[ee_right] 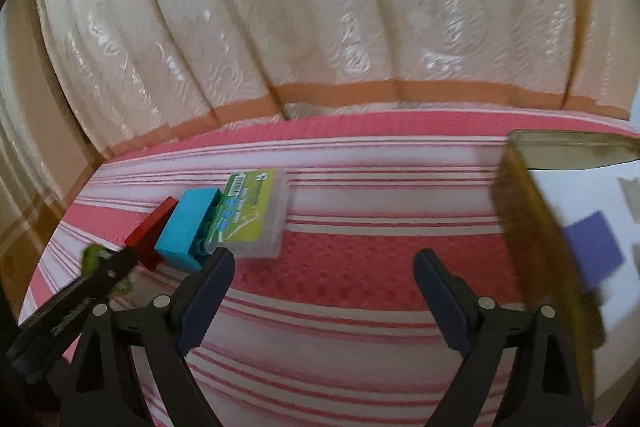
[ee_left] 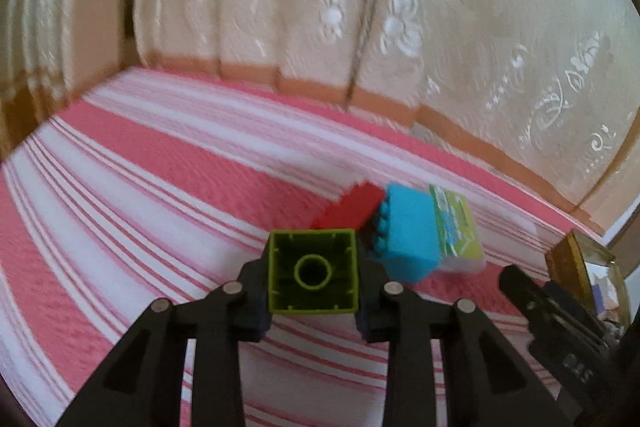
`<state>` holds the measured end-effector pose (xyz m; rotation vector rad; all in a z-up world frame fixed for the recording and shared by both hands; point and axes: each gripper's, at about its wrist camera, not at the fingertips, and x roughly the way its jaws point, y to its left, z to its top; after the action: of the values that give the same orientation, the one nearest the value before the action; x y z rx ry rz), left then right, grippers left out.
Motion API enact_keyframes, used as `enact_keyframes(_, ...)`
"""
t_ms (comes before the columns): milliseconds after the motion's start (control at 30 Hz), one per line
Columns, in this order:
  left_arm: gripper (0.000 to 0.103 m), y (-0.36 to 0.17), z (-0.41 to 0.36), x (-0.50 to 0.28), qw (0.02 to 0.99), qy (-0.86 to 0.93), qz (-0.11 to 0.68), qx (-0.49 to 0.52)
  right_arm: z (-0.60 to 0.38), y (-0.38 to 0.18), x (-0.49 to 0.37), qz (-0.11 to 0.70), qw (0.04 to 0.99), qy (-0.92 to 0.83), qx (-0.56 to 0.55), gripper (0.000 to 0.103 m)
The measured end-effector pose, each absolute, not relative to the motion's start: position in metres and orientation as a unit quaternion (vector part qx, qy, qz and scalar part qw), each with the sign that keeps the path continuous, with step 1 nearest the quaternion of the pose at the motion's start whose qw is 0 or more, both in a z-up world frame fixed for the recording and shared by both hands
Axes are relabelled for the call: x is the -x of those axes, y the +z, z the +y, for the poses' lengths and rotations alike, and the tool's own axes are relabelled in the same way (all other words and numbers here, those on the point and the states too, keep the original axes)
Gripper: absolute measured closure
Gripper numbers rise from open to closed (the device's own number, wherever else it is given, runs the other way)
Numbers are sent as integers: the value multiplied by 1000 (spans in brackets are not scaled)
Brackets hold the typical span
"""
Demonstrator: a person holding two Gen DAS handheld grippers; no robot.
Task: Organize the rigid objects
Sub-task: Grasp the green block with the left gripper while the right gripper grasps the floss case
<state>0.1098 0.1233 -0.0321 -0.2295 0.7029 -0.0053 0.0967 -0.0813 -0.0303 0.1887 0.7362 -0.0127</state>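
Observation:
My left gripper (ee_left: 314, 293) is shut on a green toy brick (ee_left: 313, 271), hollow underside facing the camera, held above the striped cloth. Just beyond it lie a red brick (ee_left: 347, 207), a blue brick (ee_left: 408, 233) and a clear flat case with a green label (ee_left: 458, 231), close together. My right gripper (ee_right: 324, 287) is open and empty above the cloth. In the right wrist view the blue brick (ee_right: 186, 229), red brick (ee_right: 151, 233) and the case (ee_right: 250, 215) lie to its left, with the left gripper (ee_right: 100, 271) and the green brick (ee_right: 91, 258) at far left.
A pink and white striped cloth (ee_right: 360, 327) covers the surface. A gold-rimmed box (ee_right: 532, 227) with white lining and a purple block (ee_right: 594, 251) stands at the right; it shows in the left wrist view (ee_left: 576, 259) too. Cream curtains (ee_right: 320, 7) hang behind.

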Motion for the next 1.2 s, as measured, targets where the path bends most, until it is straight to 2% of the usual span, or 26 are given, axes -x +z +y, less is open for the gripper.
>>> enact_keyframes(200, 73, -18, 131, -104, 946, 21, 304, 115, -59, -36, -123, 382, 921, 16, -72, 10)
enact_keyframes(433, 73, -23, 139, -105, 938, 31, 317, 133, -47, -43, -150, 404, 912, 21, -73, 10)
enact_keyframes(667, 73, -23, 143, -104, 937, 38, 319, 136, -27, -51, -179, 439, 898, -4, -19, 11)
enact_keyframes(733, 73, -24, 144, -105, 936, 39, 321, 138, -24, -52, -181, 442, 897, -16, -5, 19)
enact_keyframes(800, 73, -24, 144, -105, 936, 41, 321, 138, -22, -51, -179, 436, 900, -14, 5, 38)
enact_keyframes(833, 73, -25, 144, -105, 936, 42, 322, 138, -21, -50, -179, 433, 901, -11, 9, 43)
enact_keyframes(1033, 73, -30, 144, -107, 934, 43, 329, 132, -25, -47, -172, 426, 905, -1, 6, 45)
enact_keyframes(1200, 73, -30, 142, -107, 938, 41, 323, 122, -28, -34, -151, 381, 925, -12, 12, 46)
